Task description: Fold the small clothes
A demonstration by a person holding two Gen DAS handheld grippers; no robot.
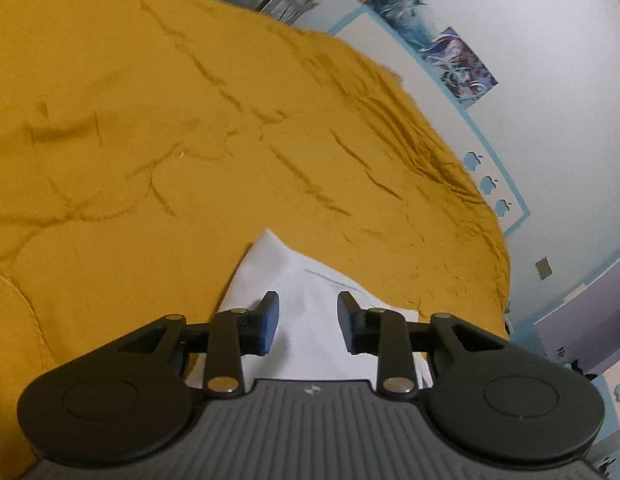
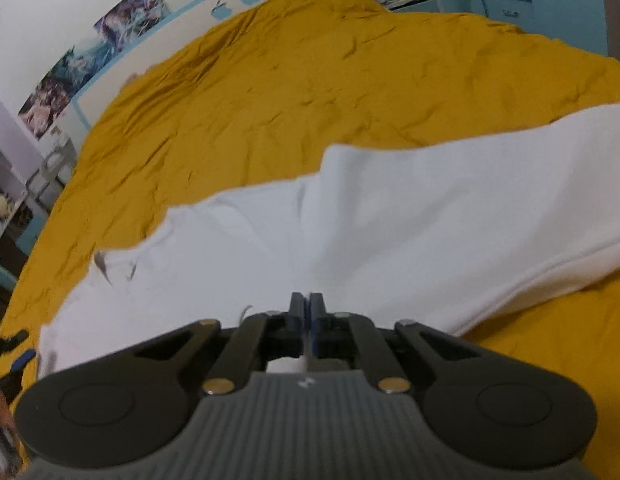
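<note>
You are working over the white garment [image 2: 350, 232], which is lying on the mustard bedspread [image 2: 310, 88] and serves as the reference for everything below.

Nearest you, your right gripper [image 2: 309, 312] is sitting with its pads pressed together at the garment's near edge. White fabric is showing just behind the pads, so I am judging that you are pinching the cloth there; the contact itself is partly hidden.

Your left gripper [image 1: 308, 316] is hovering with its jaws spread over a pointed corner of the same garment [image 1: 310, 300], gripping nothing.

Beyond the garment, a raised fold is running across its far side, and the bedspread is stretching away toward a wall with posters [image 2: 90, 56].

In my judgement you are partway through a fold. The next move is calling for the left jaws to seize that corner, so both hands are carrying the cloth evenly.
</note>
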